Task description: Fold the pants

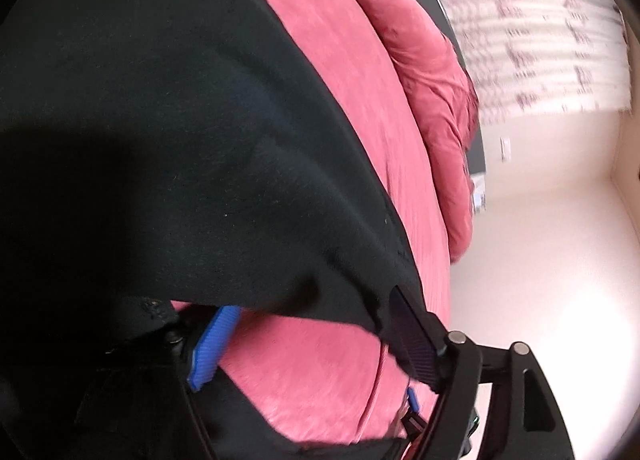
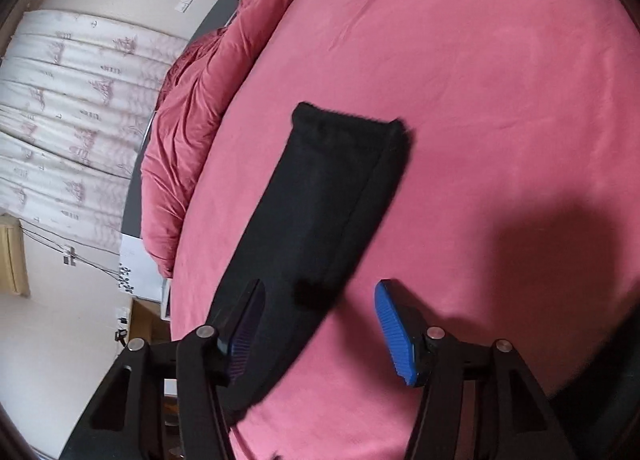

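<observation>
Two grippers work over a bed covered with a pink sheet (image 2: pixel 500 79). The black pants (image 2: pixel 320 199) lie on that sheet as a long narrow strip, one short end flat near the middle of the bed and the rest running back toward the right gripper (image 2: pixel 320 332). That gripper's jaws are spread wide: the left finger lies over the near part of the strip, while the blue-padded right finger (image 2: pixel 394 334) is over bare sheet, clear of the cloth. A dark shadow falls on the sheet to the right of it.

In the left wrist view the pants (image 1: pixel 180 119) fill most of the picture, draped close in front of the lens and hiding much of the bed. The left gripper (image 1: pixel 316 344) has its jaws apart; black cloth hangs over both fingers, and pink sheet (image 1: pixel 312 372) shows in the gap between them. I cannot tell whether the cloth is caught by a finger or only hangs over them.

A bunched red duvet (image 2: pixel 192 131) sits along the far edge of the bed. Beyond it hangs a pale patterned curtain (image 2: pixel 64 119) against a light wall (image 1: pixel 540 240), with a few cables and a wall socket nearby.
</observation>
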A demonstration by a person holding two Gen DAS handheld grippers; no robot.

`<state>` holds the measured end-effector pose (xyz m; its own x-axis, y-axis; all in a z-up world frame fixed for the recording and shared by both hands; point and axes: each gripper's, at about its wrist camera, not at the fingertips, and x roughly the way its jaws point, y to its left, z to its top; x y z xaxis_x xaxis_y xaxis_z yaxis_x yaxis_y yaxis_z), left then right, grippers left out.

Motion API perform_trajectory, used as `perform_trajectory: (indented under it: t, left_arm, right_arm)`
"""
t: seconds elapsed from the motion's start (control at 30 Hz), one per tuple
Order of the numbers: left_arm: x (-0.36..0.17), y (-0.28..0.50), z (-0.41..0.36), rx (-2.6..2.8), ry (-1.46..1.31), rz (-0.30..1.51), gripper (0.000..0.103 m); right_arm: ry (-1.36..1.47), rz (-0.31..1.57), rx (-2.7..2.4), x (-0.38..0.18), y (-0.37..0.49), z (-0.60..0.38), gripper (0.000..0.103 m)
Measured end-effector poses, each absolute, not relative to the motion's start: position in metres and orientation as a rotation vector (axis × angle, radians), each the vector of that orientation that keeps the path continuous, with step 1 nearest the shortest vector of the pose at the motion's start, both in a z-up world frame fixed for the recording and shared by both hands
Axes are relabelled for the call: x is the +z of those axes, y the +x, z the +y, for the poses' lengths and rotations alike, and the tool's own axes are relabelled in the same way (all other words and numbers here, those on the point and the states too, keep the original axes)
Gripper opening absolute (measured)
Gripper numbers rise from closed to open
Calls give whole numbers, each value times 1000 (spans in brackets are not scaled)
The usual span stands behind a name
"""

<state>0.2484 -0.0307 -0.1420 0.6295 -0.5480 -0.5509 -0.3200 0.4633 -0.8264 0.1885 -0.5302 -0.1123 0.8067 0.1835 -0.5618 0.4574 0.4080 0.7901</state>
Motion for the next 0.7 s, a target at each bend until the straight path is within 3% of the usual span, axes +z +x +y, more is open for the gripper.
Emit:
perform_trajectory:
  t: [0.2,0.27,0.3,0.33,0.37,0.5,0.7]
  left_arm:
    - [-151,251,-24,-61,-1234,864,77]
    - [-153,249,-20,-41,-1253,856,75]
    - [-154,251,-19,-29,-1258,853,60]
    - [-157,248,-17,-2,-1240,875,27]
    - [-160,248,-14,11,-1224,902,12]
    - [-169,245,-4,-44,-1264,919,9]
    - [-132,233,10,-193,-1214,903,8]
  right_arm:
    - [1156,636,-191,-109,211,-525,55]
    - [1120,665,-208,-108,220,-524,27]
    - [1104,680,-218,-108,223,-525,24]
    - [1095,681,-223,-108,223,-525,21]
    - [1090,679,-226,-107,223,-525,18]
    - [1019,647,-219,-92,221,-522,14]
    - [957,589,-206,-52,203,-520,12]
